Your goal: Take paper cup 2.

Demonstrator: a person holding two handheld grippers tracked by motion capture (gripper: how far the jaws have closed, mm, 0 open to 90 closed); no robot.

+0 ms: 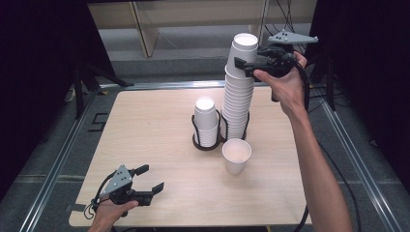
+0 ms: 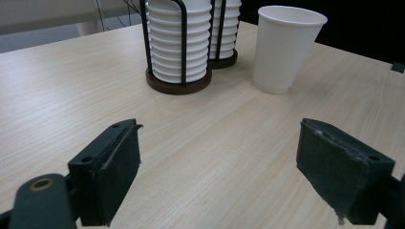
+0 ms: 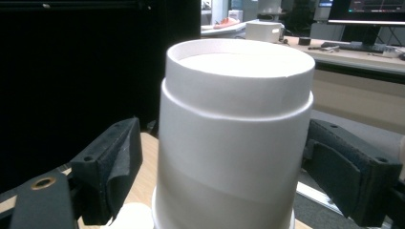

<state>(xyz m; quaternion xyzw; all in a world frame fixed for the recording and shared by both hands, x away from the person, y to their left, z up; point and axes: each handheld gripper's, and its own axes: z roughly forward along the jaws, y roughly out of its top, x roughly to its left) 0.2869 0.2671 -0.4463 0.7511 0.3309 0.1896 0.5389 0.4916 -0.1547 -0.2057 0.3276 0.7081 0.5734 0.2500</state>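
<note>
a person's right gripper [image 1: 247, 58] reaches the top of the tall stack [image 1: 238, 101] of white paper cups, at about 1 o'clock from the middle of the worktop [image 1: 154, 130], its two black jaws set either side of the top cup [image 1: 243, 48]. the cup sits high and proud of the ones under it, apparently so that it can be drawn off alone. seen along the right gripper, the cup is between the pads, with one pad close on its wall and a sliver of dark at the other, so it cannot be told whether the grip has closed on it. the stack stands in a black wire holder [image 1: 223, 128], whose uprights look meant to keep the column straight while a cup is pulled upward. a shorter stack [image 1: 205, 121] stands in a twin holder at the tall one's 9 o'clock, just beside it. one loose cup [image 1: 236, 155] stands upright on the bare wood at the tall stack's 6 o'clock, near the holders but apart from them, which suggests cups are being set out one at a time. the left gripper [image 1: 152, 177] rests low at 7 o'clock near the worktop's front edge, jaws wide and holding nothing, pointed toward the holders and well clear of them, seemingly parked out of the way.
</note>
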